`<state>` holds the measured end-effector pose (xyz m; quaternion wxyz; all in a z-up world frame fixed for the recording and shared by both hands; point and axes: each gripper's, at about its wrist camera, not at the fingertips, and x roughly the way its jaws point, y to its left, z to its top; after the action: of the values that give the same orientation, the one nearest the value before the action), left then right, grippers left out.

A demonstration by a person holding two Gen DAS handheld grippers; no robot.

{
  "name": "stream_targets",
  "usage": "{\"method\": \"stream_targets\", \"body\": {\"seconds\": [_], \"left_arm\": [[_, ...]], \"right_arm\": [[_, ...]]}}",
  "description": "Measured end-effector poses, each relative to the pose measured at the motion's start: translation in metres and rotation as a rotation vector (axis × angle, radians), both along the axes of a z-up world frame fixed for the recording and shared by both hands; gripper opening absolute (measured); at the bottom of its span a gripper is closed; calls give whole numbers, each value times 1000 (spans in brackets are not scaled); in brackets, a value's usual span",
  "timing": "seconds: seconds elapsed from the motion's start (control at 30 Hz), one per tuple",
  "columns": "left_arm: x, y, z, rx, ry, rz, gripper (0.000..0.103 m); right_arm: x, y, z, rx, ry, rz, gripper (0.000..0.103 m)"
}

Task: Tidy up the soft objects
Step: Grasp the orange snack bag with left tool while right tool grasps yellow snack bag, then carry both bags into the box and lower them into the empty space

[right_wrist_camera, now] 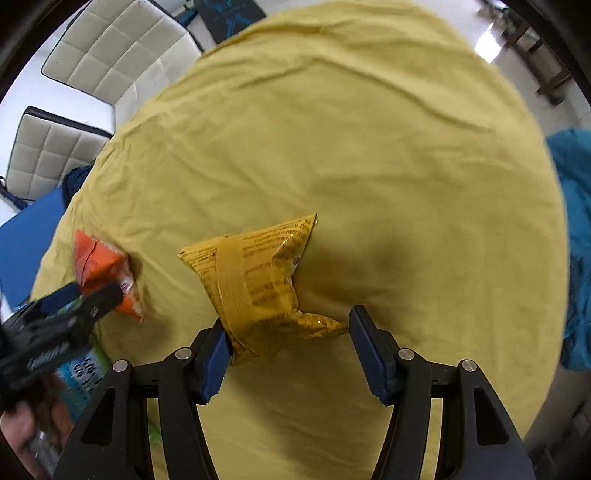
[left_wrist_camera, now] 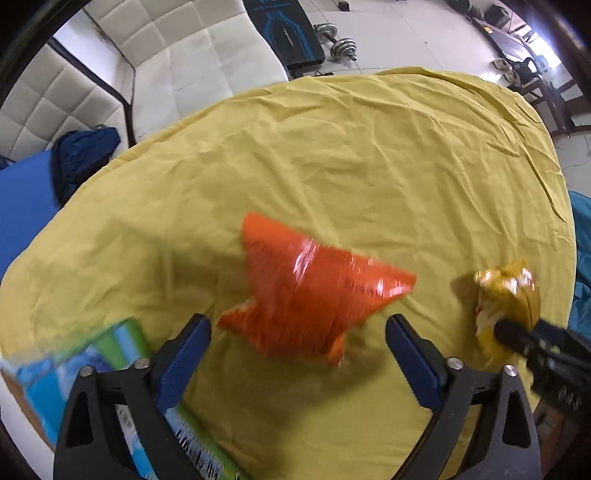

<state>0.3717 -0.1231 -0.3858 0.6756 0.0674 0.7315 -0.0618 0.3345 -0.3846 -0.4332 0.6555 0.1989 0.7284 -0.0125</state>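
An orange snack bag (left_wrist_camera: pixel 310 291) lies on the yellow cloth (left_wrist_camera: pixel 332 155), just ahead of my open left gripper (left_wrist_camera: pixel 298 332); it is blurred and sits between the spread fingers without being pinched. It also shows in the right wrist view (right_wrist_camera: pixel 99 266). A yellow snack bag (right_wrist_camera: pixel 258 284) lies in front of my open right gripper (right_wrist_camera: pixel 288 343); its lower end rests against the left finger (right_wrist_camera: pixel 218 354). The yellow bag also shows at the right of the left wrist view (left_wrist_camera: pixel 506 306), with the right gripper's tip on it.
A green and blue package (left_wrist_camera: pixel 92 369) lies at the cloth's near left edge. A white quilted sofa (left_wrist_camera: pixel 177 59), dumbbells (left_wrist_camera: pixel 336 40) and a dark mat (left_wrist_camera: pixel 288 29) are beyond the table. Blue fabric (right_wrist_camera: pixel 576 236) lies to the right.
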Motion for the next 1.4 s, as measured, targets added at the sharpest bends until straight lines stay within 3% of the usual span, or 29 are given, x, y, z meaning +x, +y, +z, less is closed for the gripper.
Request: {"method": "stream_targets", "body": {"seconds": [0.07, 0.13, 0.27, 0.47, 0.63, 0.93, 1.03, 1.4], "left_arm": [[4, -2, -6, -26, 6, 4, 60], [6, -4, -10, -36, 20, 11, 49], [-3, -9, -10, -56, 36, 21, 46], [-19, -13, -16, -101, 72, 73, 46], [-18, -17, -21, -93, 75, 77, 46], [-13, -20, -34, -69, 60, 57, 46], [-16, -25, -34, -61, 46, 61, 45], [-55, -43, 2, -44, -37, 13, 40]], "right_arm": [[1, -1, 2, -17, -5, 29, 66], [0, 2, 7, -41, -19, 63, 74], [13, 11, 23, -108, -46, 152, 77], [44, 24, -1, -68, 23, 190, 76], [50, 30, -21, -36, 71, 173, 57], [26, 63, -25, -122, 57, 222, 50], [21, 72, -25, -140, 52, 230, 41], [-18, 63, -4, -133, -1, 172, 38]]}}
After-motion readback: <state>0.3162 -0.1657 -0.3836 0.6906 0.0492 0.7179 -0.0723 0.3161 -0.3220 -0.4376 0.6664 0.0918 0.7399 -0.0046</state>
